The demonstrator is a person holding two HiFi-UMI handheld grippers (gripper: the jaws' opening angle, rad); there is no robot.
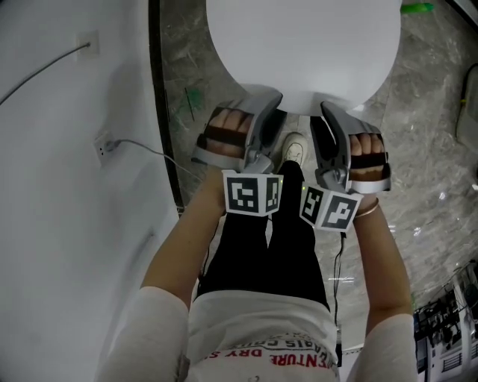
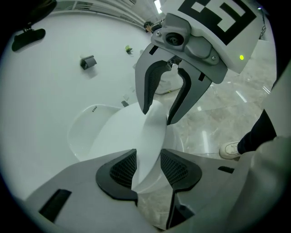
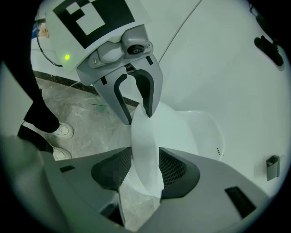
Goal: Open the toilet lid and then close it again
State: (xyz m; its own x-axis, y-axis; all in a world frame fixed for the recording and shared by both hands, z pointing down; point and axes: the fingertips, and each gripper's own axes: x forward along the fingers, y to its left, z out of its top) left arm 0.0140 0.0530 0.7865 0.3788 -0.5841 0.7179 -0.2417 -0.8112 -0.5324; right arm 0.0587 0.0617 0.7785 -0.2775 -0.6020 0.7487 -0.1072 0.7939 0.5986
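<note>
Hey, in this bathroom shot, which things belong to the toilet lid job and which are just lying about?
Job:
toilet lid
left gripper and right gripper, both clamped on its front edge

Lying about:
wall socket and its cable
green scrap
green object at the head view's top edge

Head camera: I look steeply down past own legs [image 1: 269, 254]; left gripper [image 1: 261, 104] at frame left, right gripper [image 1: 336, 113] at right, toilet lid [image 1: 299, 45] just past jaw tips.

Left gripper camera: close behind jaws, facing along them; lid edge between pads [image 2: 122, 170], right gripper beyond tips.

Right gripper camera: mirror setup, left gripper beyond tips.

All three share lid.
</note>
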